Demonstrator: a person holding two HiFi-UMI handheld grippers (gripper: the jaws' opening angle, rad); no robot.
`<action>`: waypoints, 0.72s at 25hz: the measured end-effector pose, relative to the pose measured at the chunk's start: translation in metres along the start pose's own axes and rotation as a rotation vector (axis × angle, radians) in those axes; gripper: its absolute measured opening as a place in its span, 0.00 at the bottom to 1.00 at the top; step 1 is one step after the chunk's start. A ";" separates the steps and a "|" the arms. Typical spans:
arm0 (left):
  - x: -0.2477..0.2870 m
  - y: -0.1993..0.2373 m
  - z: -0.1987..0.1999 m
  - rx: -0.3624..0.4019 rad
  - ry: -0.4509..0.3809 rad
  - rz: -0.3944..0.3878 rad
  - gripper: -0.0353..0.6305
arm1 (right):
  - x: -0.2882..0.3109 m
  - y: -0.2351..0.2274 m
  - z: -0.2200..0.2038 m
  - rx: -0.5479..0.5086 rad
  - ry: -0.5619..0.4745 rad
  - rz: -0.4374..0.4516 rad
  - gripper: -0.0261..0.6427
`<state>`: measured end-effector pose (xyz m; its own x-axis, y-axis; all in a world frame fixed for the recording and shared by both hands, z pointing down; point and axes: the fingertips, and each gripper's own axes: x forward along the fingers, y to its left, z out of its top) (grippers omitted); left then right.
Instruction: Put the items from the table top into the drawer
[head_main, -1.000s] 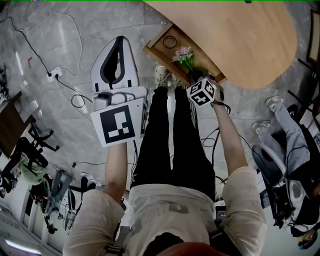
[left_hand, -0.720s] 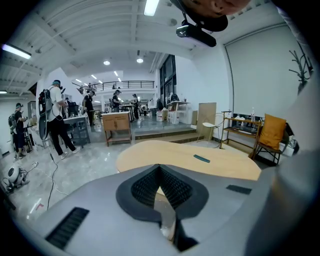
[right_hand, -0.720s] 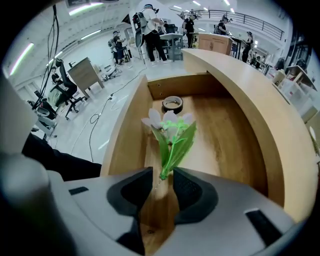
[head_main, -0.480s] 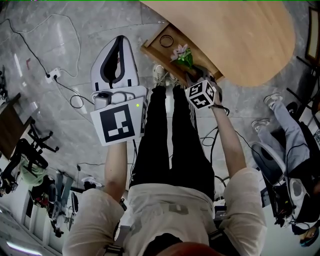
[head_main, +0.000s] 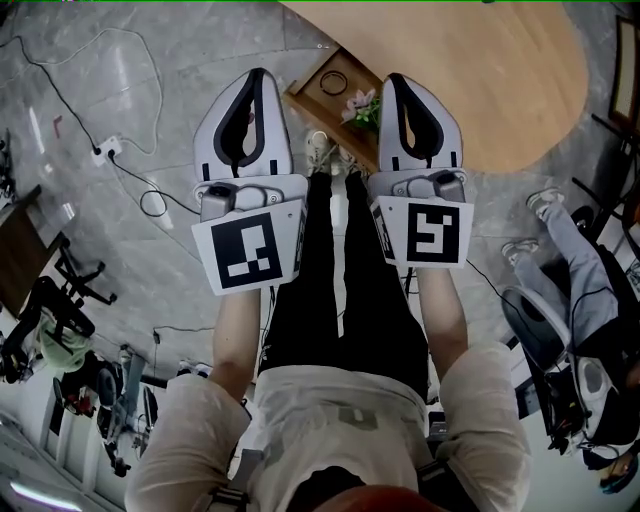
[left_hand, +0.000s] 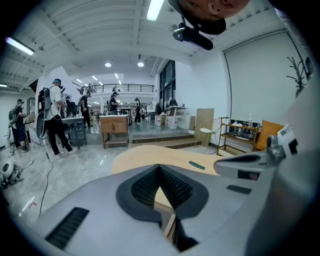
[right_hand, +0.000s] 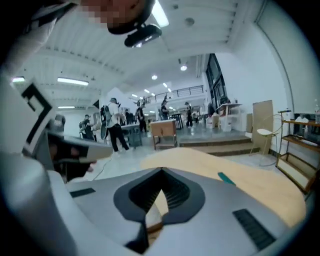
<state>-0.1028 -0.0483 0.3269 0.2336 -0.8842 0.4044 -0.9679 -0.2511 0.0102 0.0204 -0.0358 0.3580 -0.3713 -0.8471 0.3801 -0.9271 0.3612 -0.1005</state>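
Observation:
Both grippers are held up side by side over the person's legs in the head view. My left gripper (head_main: 256, 78) is shut and empty, and its pads (left_hand: 160, 169) meet at the tip in the left gripper view. My right gripper (head_main: 393, 80) has just been closing and is shut with nothing between its pads (right_hand: 161, 172). Just beyond them the wooden drawer (head_main: 312, 84) stands open under the tabletop (head_main: 480, 70). It holds a dark ring (head_main: 334, 83) and a pink flower sprig (head_main: 365, 108). A teal item (left_hand: 196, 165) (right_hand: 226, 178) lies on the tabletop.
Cables and a power strip (head_main: 108, 148) lie on the grey floor at the left. A seated person (head_main: 580, 270) and chairs are at the right. People stand by a wooden cabinet (left_hand: 115, 125) far across the hall.
My right gripper has risen from the flower sprig at the drawer to beside the left gripper and rolled, so its marker face points up. The sprig stays in the drawer. The left gripper barely moved.

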 end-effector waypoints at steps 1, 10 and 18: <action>-0.001 -0.001 0.000 -0.001 -0.001 -0.001 0.06 | -0.001 0.004 0.015 0.003 -0.040 0.001 0.05; -0.002 0.009 -0.005 -0.011 0.004 0.020 0.06 | -0.003 0.026 0.044 -0.019 -0.113 0.038 0.05; 0.005 0.016 -0.007 -0.001 0.009 0.031 0.06 | 0.009 0.007 0.045 -0.025 -0.107 0.021 0.05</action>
<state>-0.1178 -0.0538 0.3357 0.2022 -0.8882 0.4126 -0.9748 -0.2230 -0.0021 0.0085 -0.0589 0.3194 -0.3954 -0.8754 0.2780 -0.9179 0.3879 -0.0839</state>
